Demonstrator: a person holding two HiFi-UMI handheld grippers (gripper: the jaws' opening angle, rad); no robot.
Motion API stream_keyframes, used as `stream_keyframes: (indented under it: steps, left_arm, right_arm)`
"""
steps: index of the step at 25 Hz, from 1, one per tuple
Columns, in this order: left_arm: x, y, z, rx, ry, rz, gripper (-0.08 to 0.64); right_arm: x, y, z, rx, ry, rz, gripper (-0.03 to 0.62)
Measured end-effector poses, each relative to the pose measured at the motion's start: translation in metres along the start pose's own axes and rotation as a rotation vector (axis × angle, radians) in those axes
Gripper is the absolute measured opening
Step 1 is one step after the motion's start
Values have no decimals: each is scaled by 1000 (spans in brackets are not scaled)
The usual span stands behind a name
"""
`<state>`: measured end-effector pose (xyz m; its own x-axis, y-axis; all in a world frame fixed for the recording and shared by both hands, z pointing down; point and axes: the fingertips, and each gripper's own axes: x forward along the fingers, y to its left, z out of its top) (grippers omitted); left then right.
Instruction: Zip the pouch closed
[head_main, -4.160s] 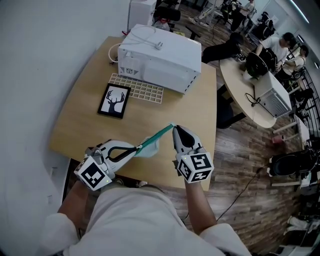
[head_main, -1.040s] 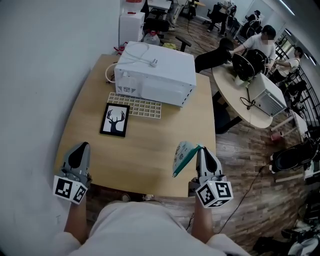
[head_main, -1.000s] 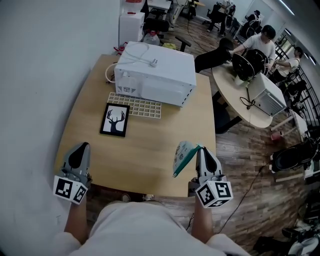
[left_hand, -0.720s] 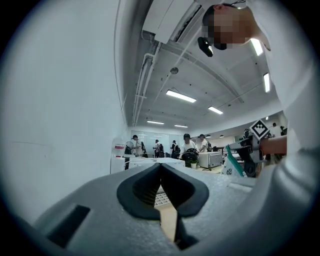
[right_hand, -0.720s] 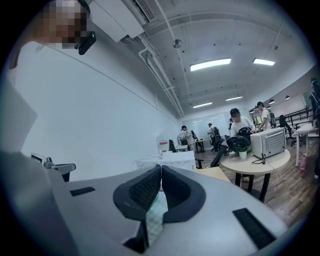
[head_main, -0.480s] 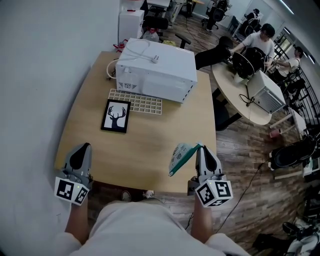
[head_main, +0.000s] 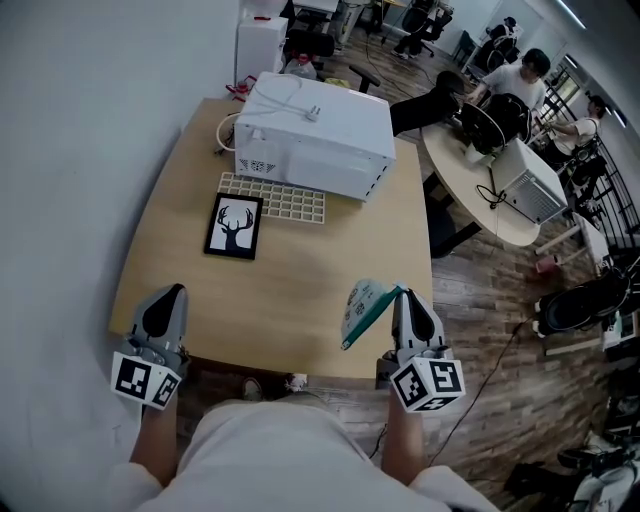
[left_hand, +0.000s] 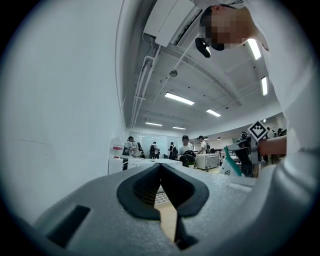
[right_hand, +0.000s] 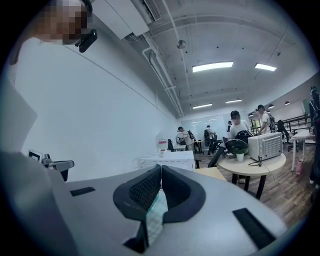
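Grips the pouch in the right claw alone, pads clenched on a pale mesh edge, as seen in the right gripper view. Carries it tilted up and leftward off the claw tip, teal zip band along 1 edge, above the near right corner of the table, not resting on it. Holds the left claw clenched on nothing, well apart at the table's near left edge. Shows only bare table through the slit below its shut pads in the left gripper view.

Differs from about 4 seconds back: then stretched the pouch between both claws, 1 at each end, right in front of the body. Has since let go with the left and drawn the 2 claws far apart. Changes almost nothing across the last second.

Suggests the zip stroke is over and the task near its end. Leaves no second grip to brace another pull. Cannot confirm that the slider sits at the end of the zip: too small to tell. Probably needs only to set the pouch down on the table, clear of the frame and the white box.
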<state>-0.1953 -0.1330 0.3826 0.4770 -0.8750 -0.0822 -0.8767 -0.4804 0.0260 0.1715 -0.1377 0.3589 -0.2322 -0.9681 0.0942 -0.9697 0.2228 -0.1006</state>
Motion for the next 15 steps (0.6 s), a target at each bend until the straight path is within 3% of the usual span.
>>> stream_keyframes:
  steps: [15]
  left_arm:
    - [-26,-4,3,3,-12,-23,14]
  right_arm:
    - [-22,24,-1,-18,-17,1,8]
